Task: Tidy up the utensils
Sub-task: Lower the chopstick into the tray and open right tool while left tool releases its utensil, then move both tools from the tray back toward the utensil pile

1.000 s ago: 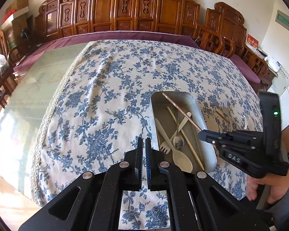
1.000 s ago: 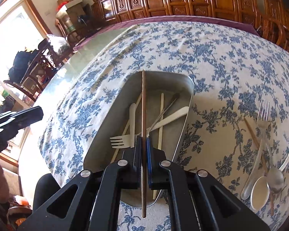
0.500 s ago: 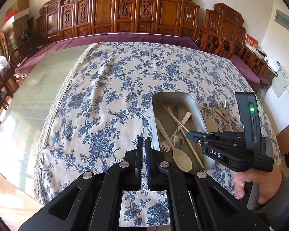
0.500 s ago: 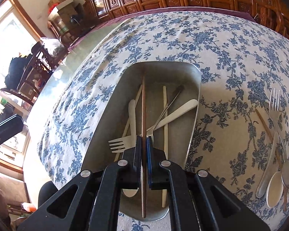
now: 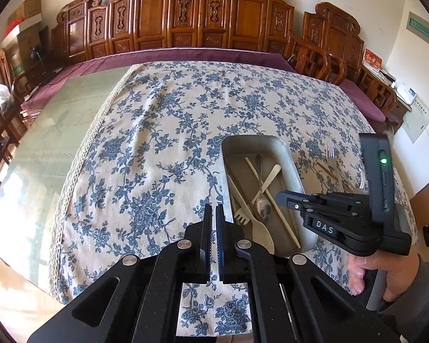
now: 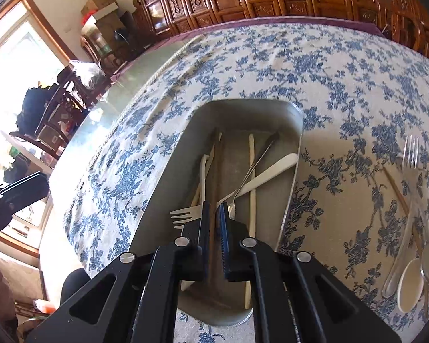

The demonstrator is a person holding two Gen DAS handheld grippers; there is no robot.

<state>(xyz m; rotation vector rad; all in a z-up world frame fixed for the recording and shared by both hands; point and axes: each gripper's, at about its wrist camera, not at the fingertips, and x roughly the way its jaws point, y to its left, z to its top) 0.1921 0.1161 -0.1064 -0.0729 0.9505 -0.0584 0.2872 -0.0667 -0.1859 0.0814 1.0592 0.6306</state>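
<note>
A metal tray (image 6: 243, 103) on the flowered tablecloth holds a pale fork (image 6: 186, 214), a pale chopstick (image 6: 251, 171), a pale spoon and a metal spoon (image 5: 263, 207). My right gripper (image 6: 213, 208) hangs low over the tray's near end. Its jaws are opening. A brown chopstick (image 6: 216, 165) lies blurred along the tray floor in the gap between them, and the pads do not press on it. My left gripper (image 5: 213, 211) is shut on nothing above the cloth, just left of the tray (image 5: 254, 138).
Right of the tray, loose on the cloth, lie a metal fork (image 6: 410, 154), a brown chopstick (image 6: 394, 188), a clear spoon and a white spoon (image 6: 411, 283). Carved wooden chairs line the far side. Bare glass tabletop (image 5: 43, 148) lies to the left.
My right gripper has sunk toward the tray with the brown chopstick and its jaws have parted, leaving the chopstick down in the tray. The left gripper has stayed still.
</note>
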